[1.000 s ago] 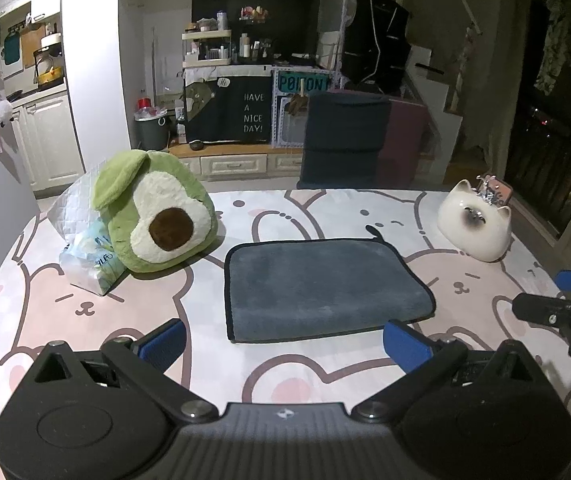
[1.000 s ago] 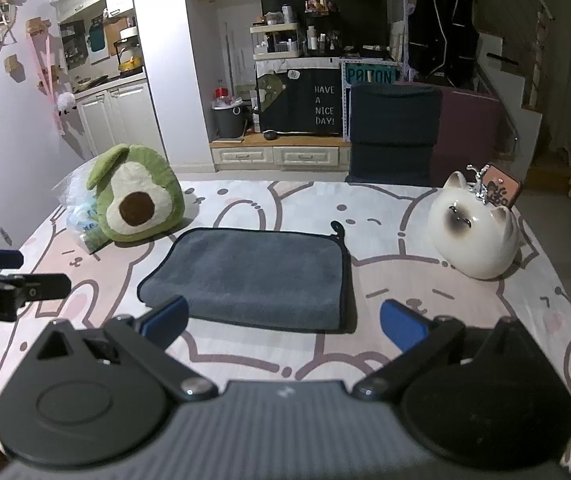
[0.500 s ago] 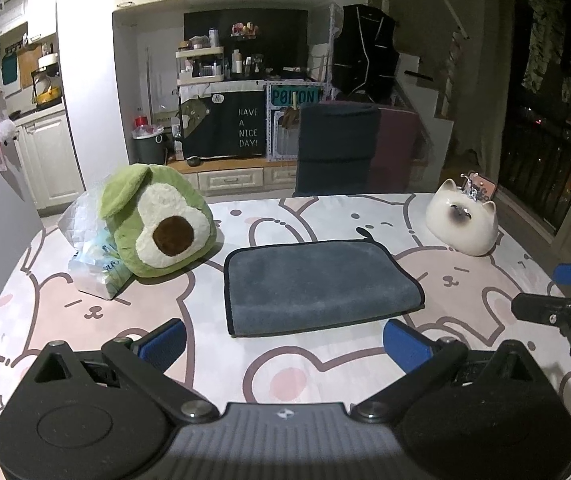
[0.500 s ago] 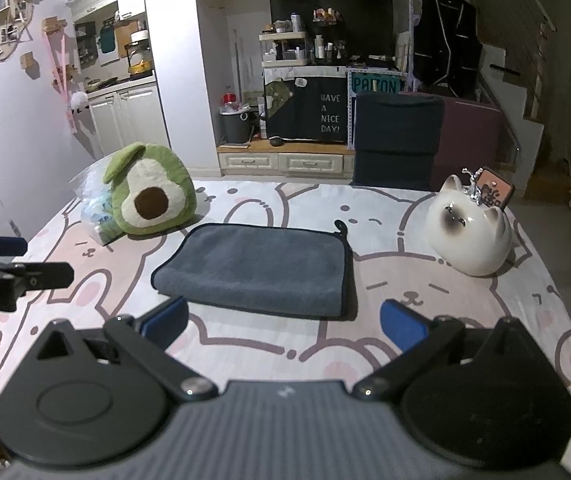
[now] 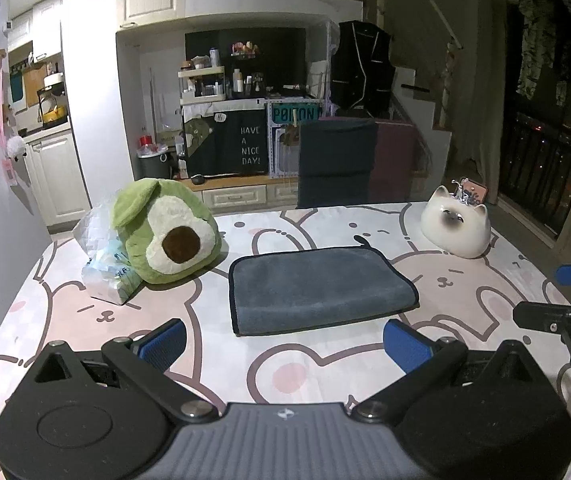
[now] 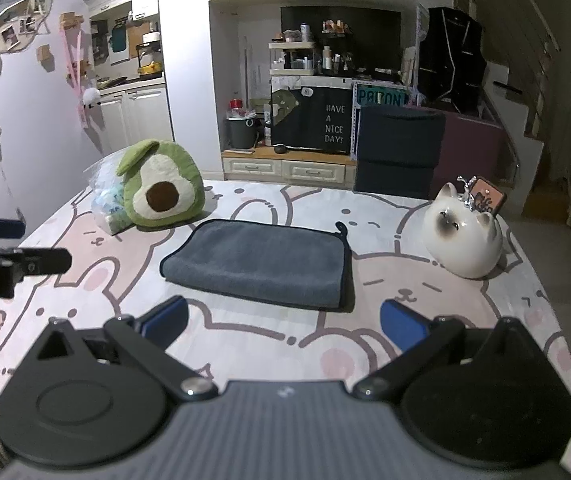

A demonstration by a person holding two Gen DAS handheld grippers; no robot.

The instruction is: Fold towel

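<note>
Both pairs of blue-tipped fingers are spread wide, grasping nothing. The left gripper (image 5: 285, 340) and right gripper (image 6: 283, 326) hang above the near edge of the table (image 5: 325, 360), apart from the towel (image 5: 317, 288). The grey towel lies folded flat at 12 o'clock of each gripper. An avocado cushion (image 5: 165, 232) sits at 10 o'clock, a white cat figure (image 5: 455, 226) at 2 o'clock.

Towel (image 5: 319, 288) lies on table (image 5: 221, 360), between avocado plush (image 5: 165, 232) and cat figurine (image 5: 456, 227).
</note>
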